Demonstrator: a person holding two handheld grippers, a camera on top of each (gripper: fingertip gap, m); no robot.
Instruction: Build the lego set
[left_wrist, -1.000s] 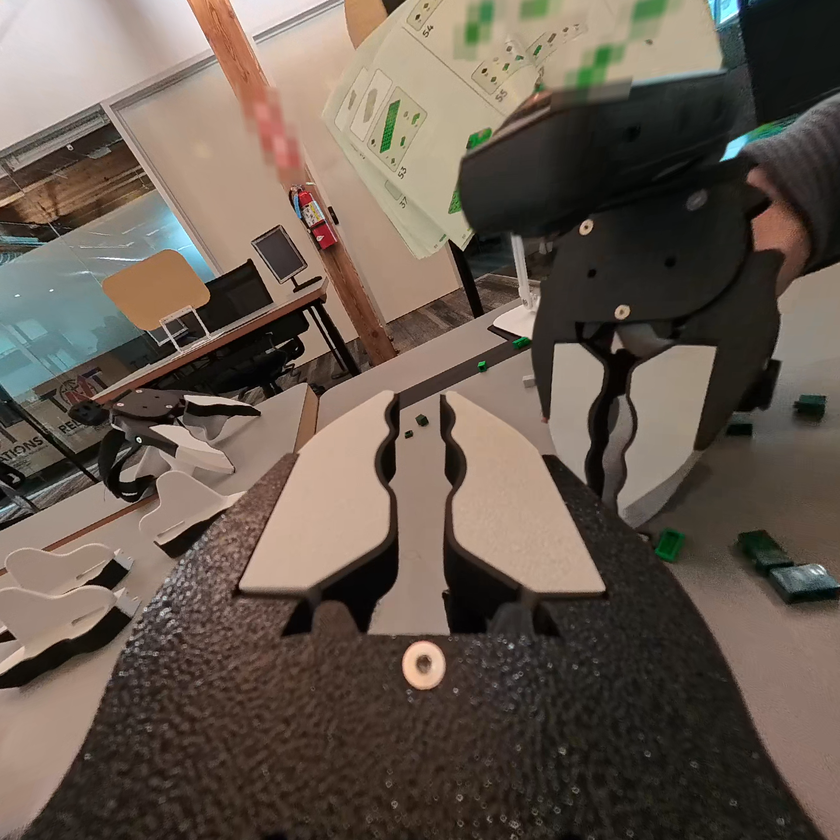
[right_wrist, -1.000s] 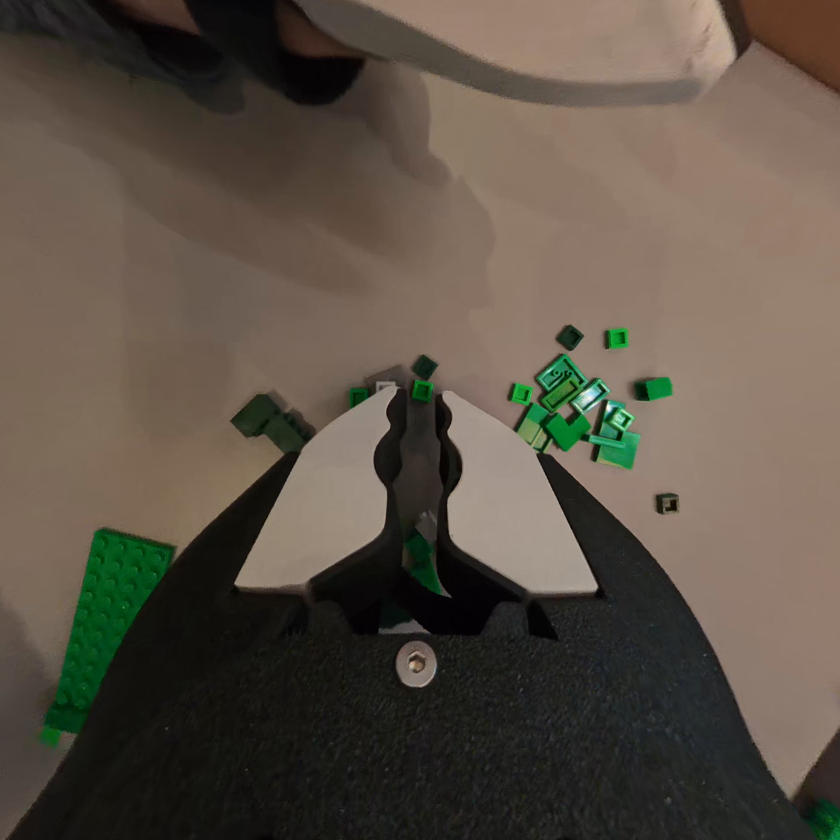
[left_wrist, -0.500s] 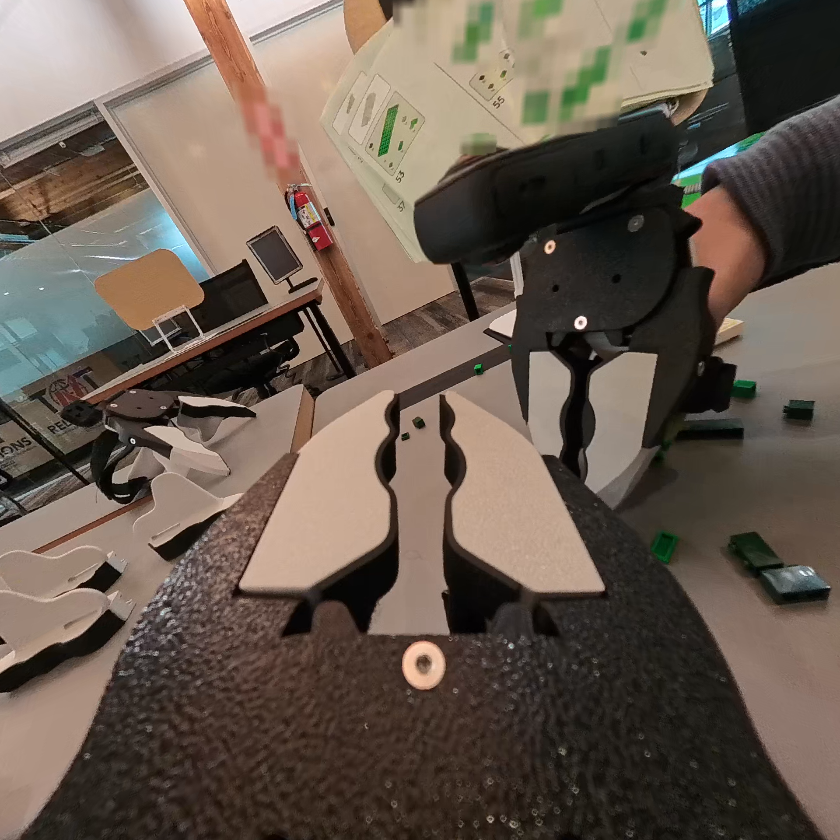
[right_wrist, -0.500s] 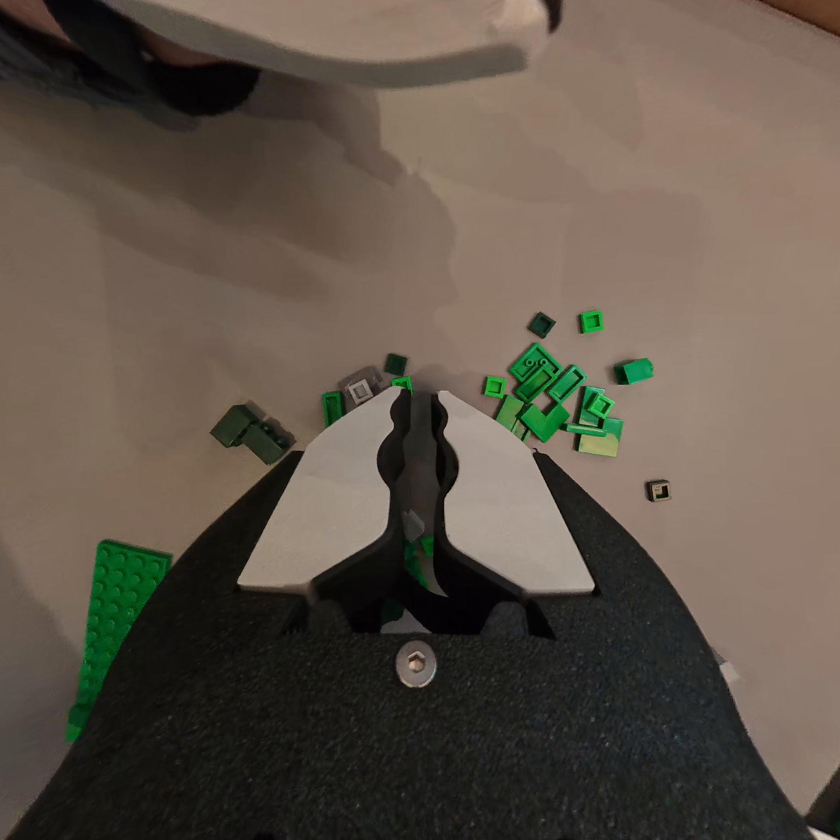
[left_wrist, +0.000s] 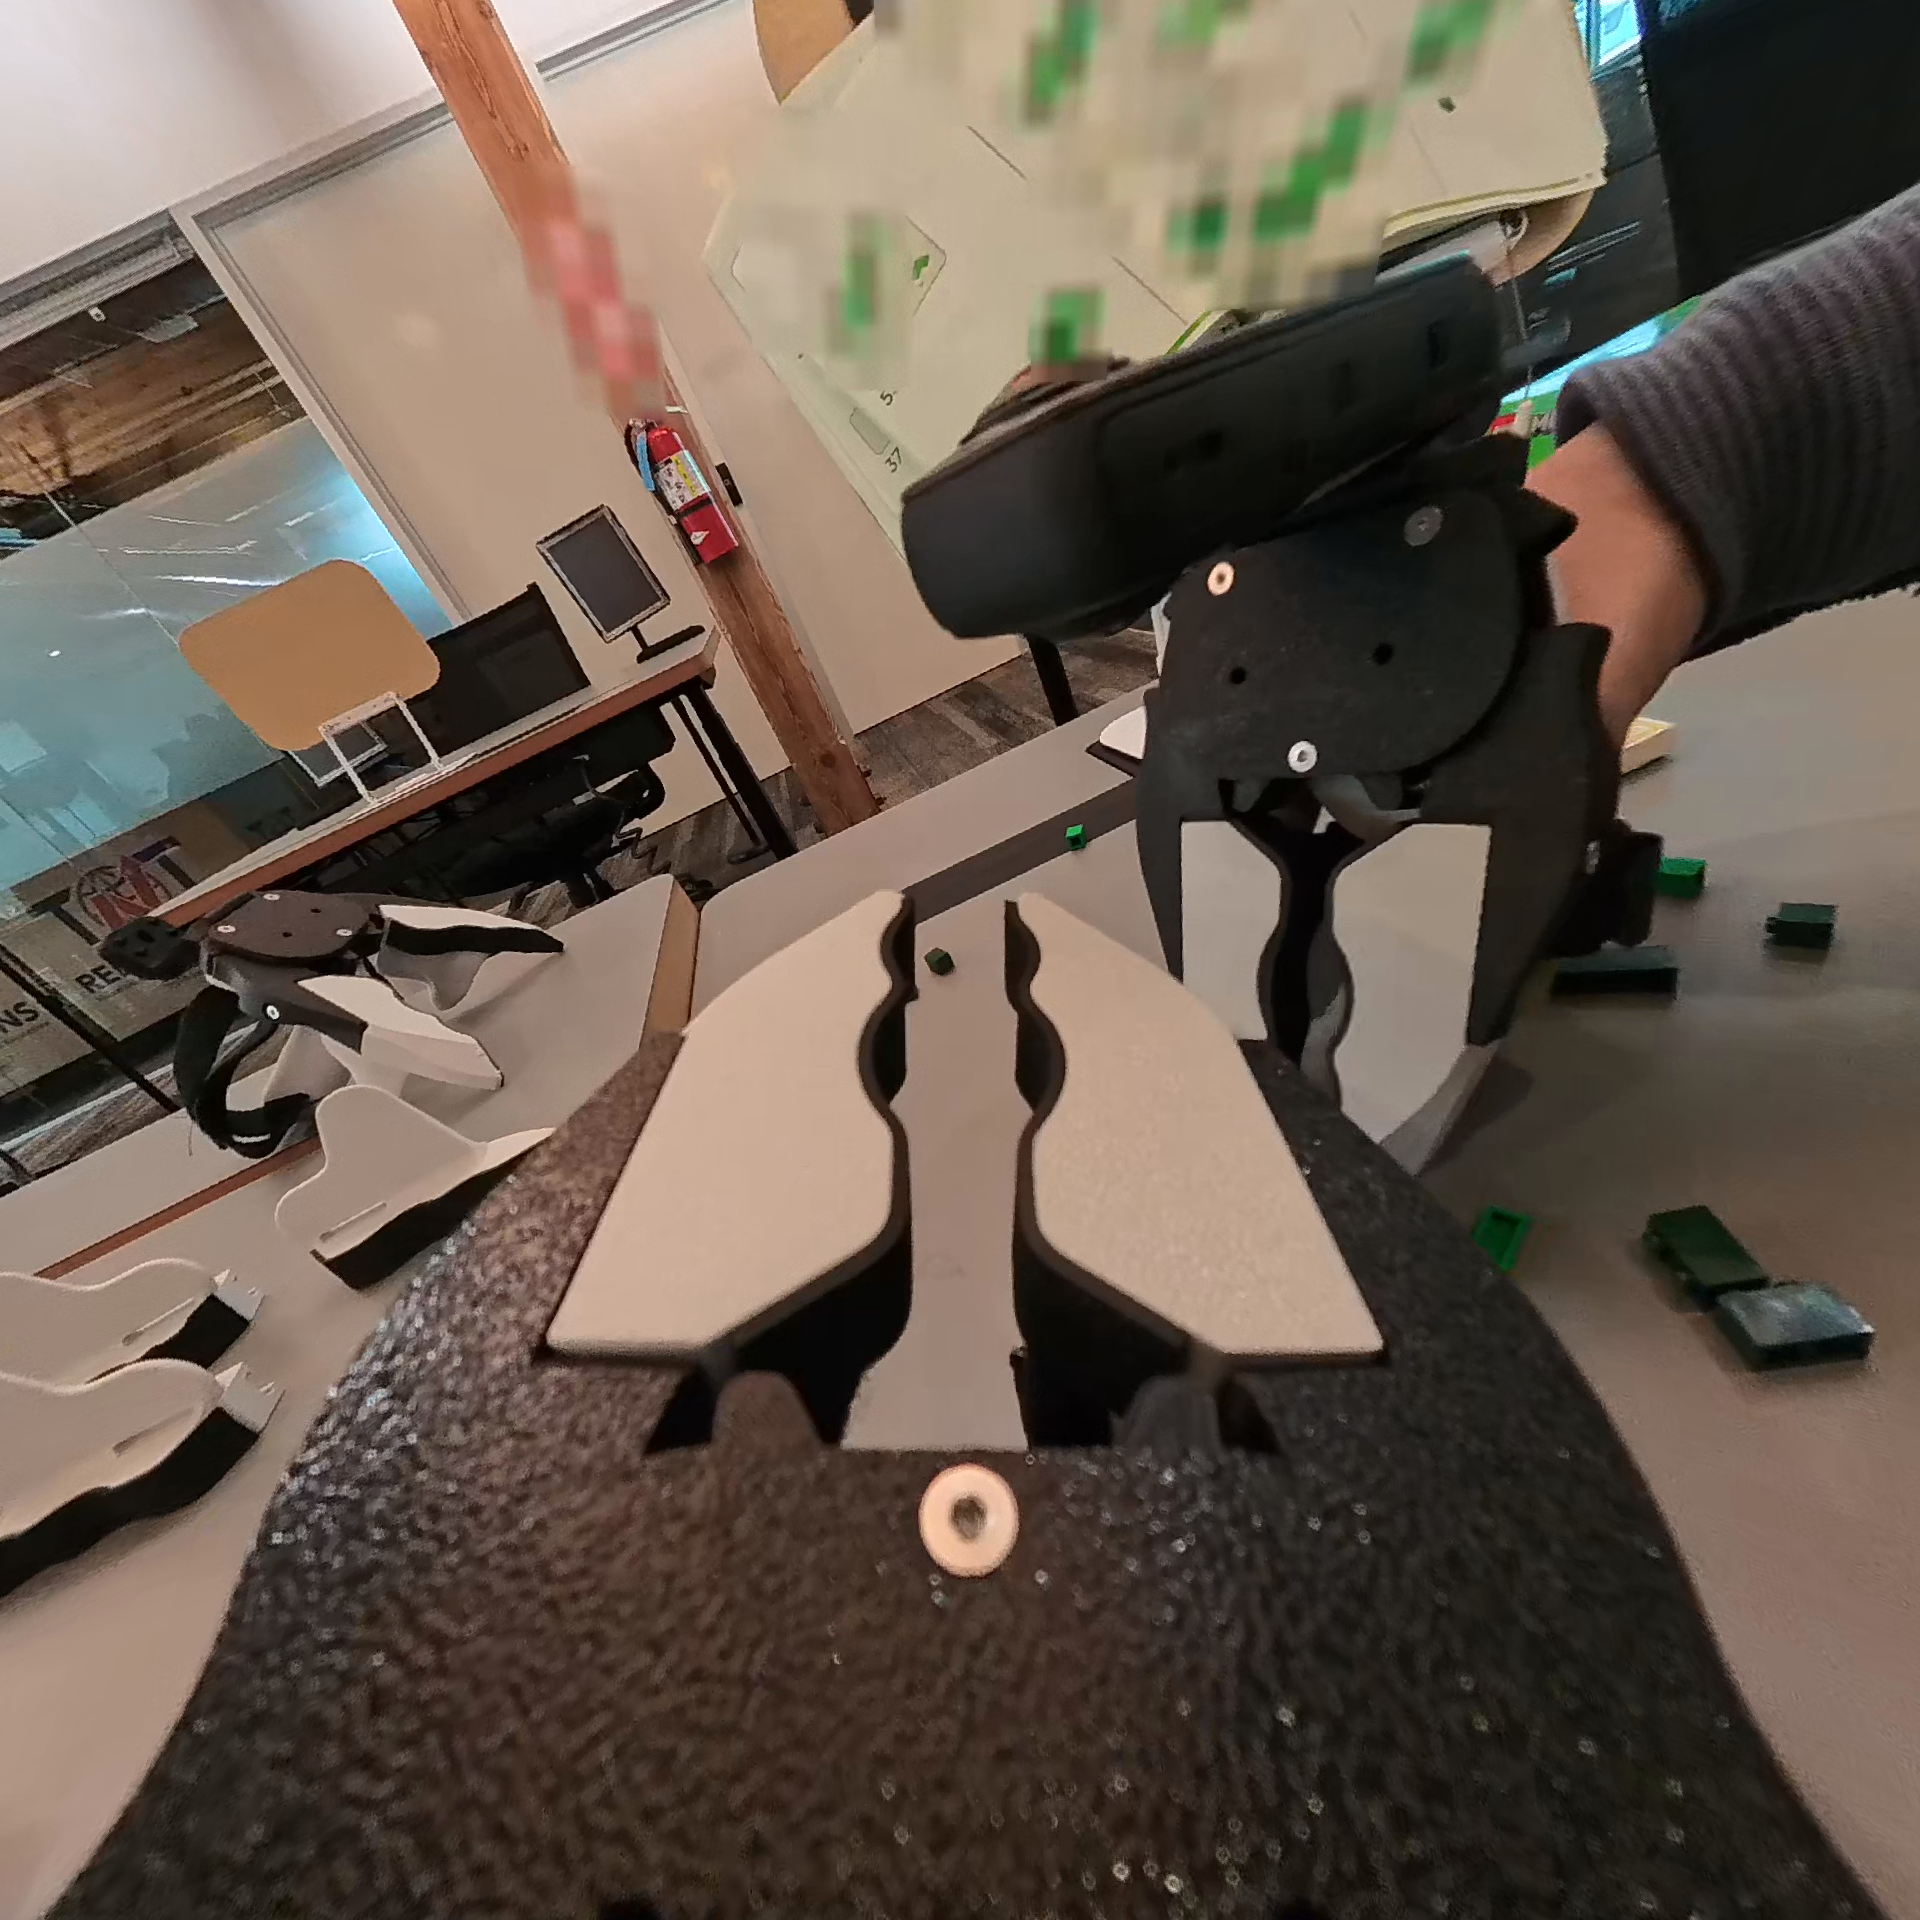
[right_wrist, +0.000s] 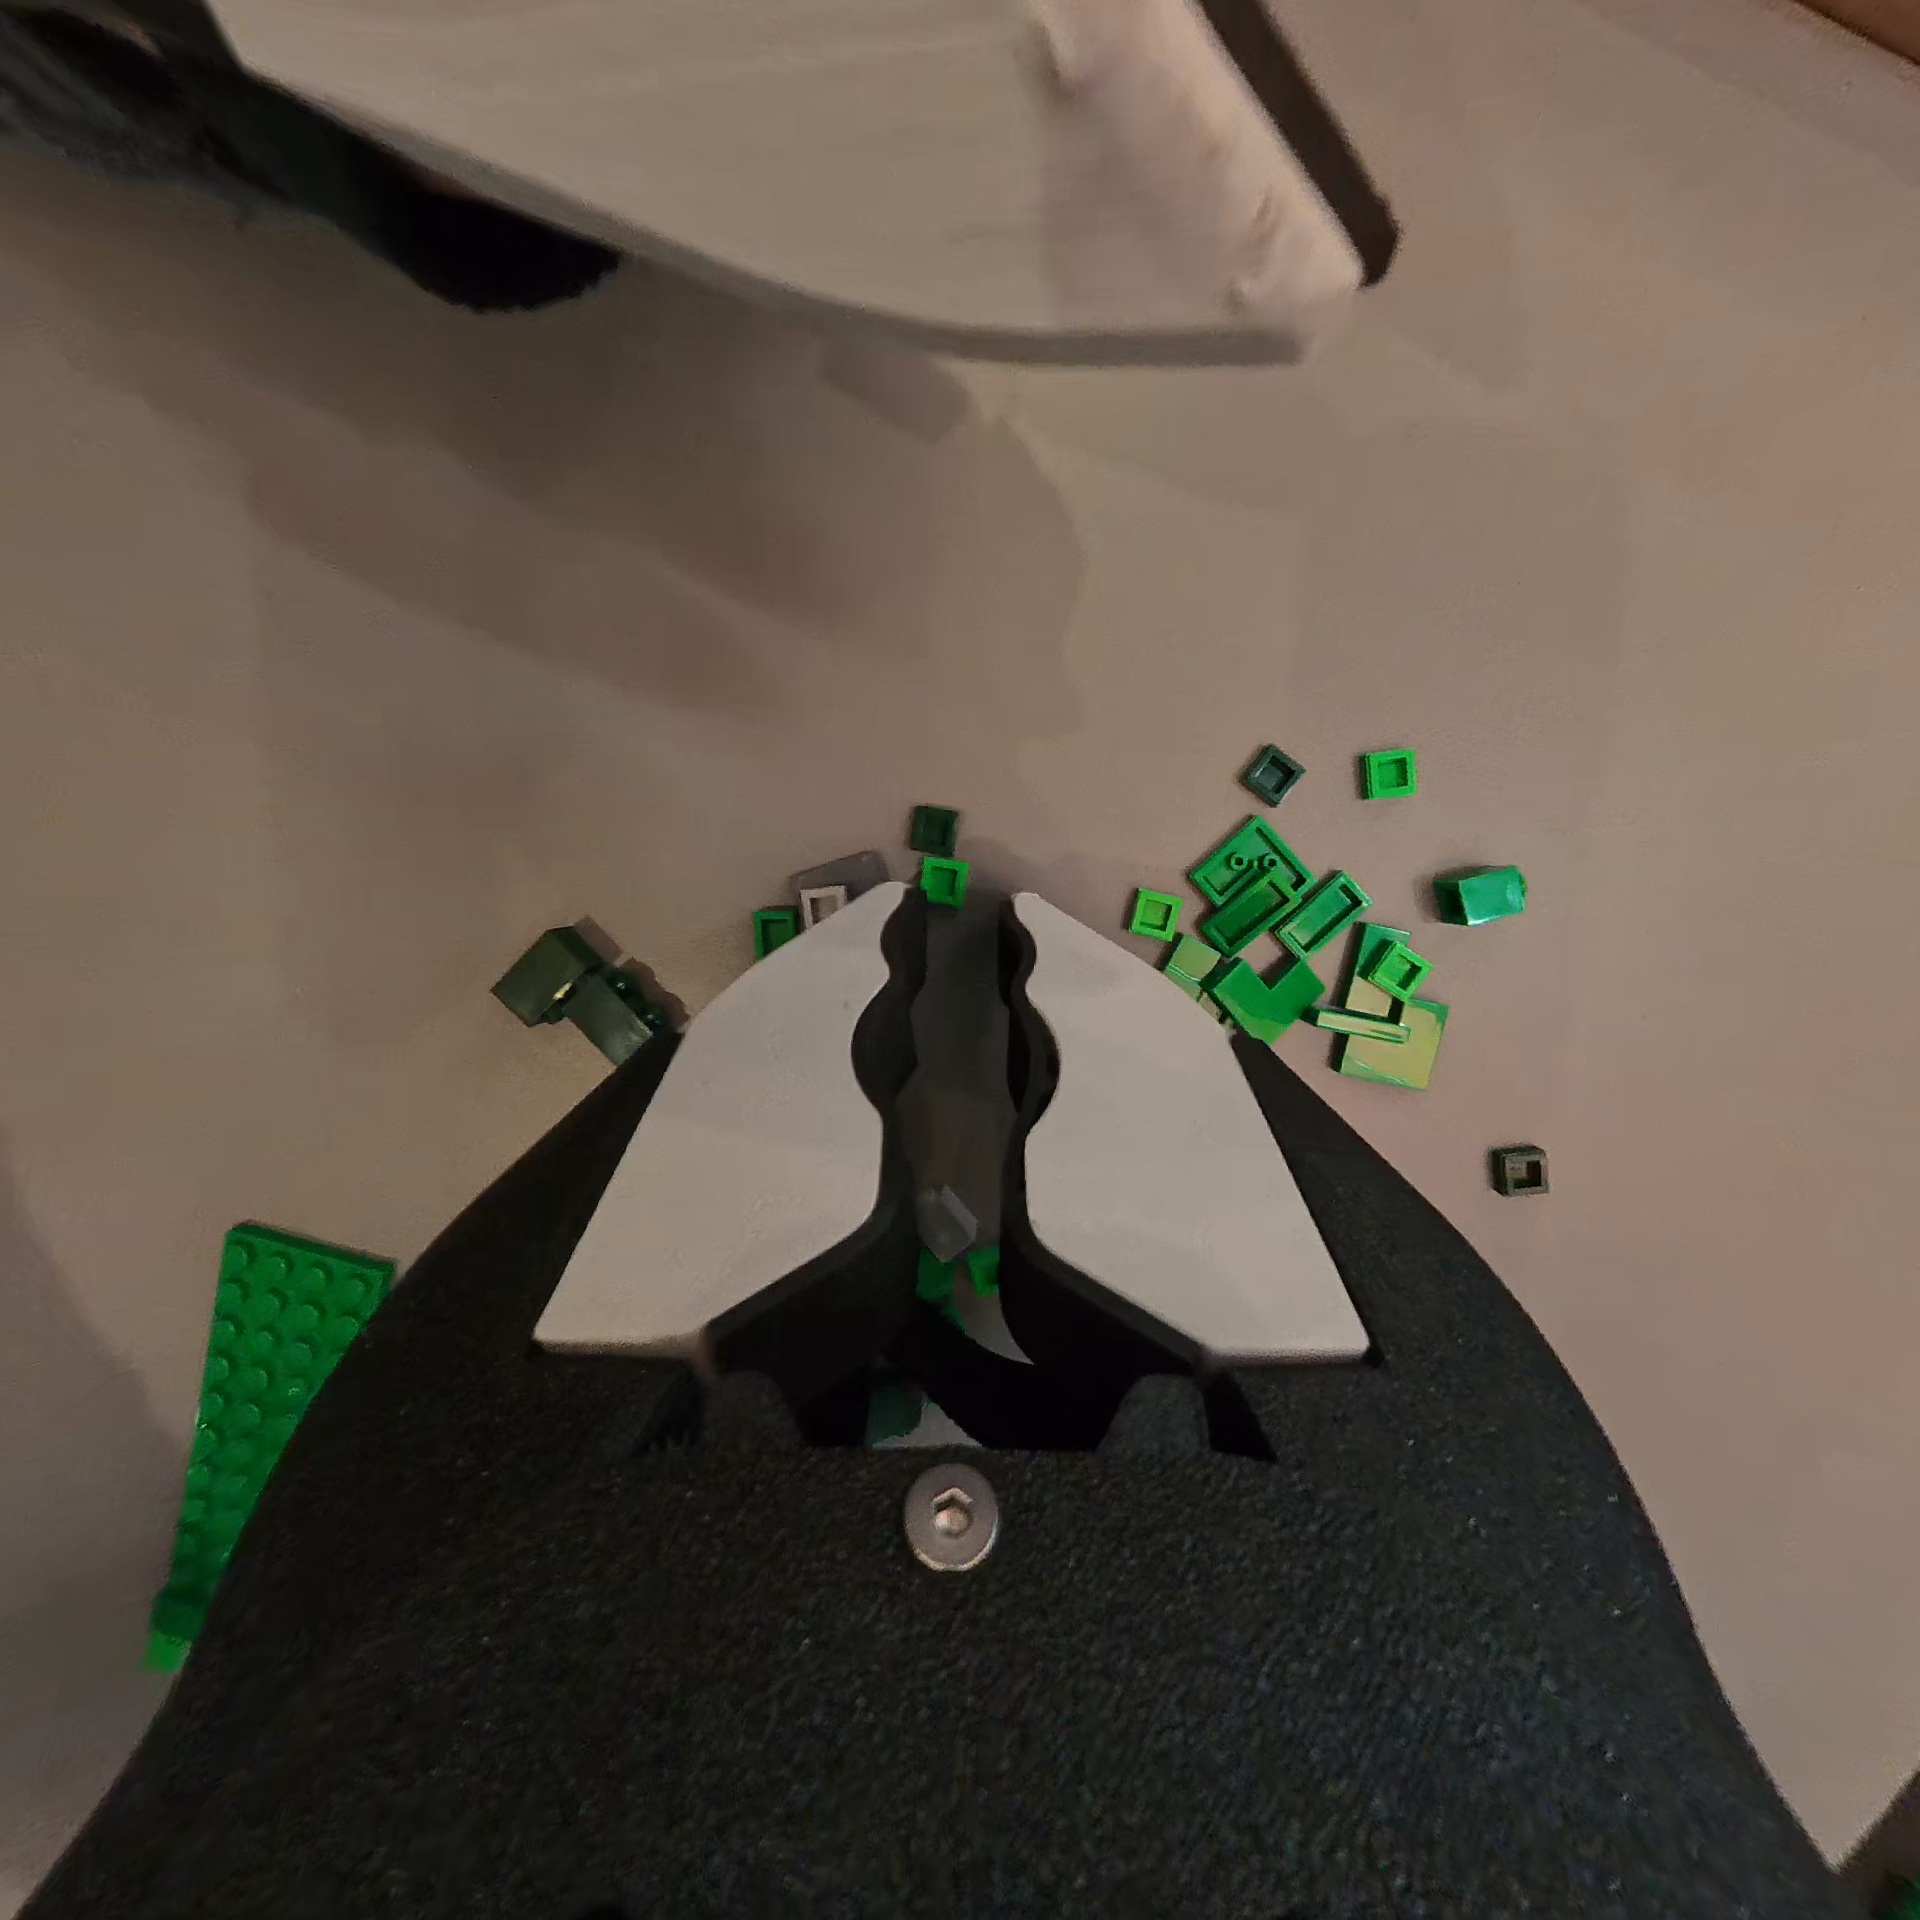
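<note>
A grey table (right_wrist: 520, 675) fills my view, strewn with green bricks (right_wrist: 1299, 935). My right gripper (right_wrist: 966, 909) points down at it, jaws slightly apart and gripping nothing, a small green tile (right_wrist: 943, 879) just beyond its tips. My left gripper (left_wrist: 958, 914) hovers beside it, jaws parted and bare, facing an office.

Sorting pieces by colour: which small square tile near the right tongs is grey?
The grey tile by the left fingertip; its neighbours are all green.
</note>
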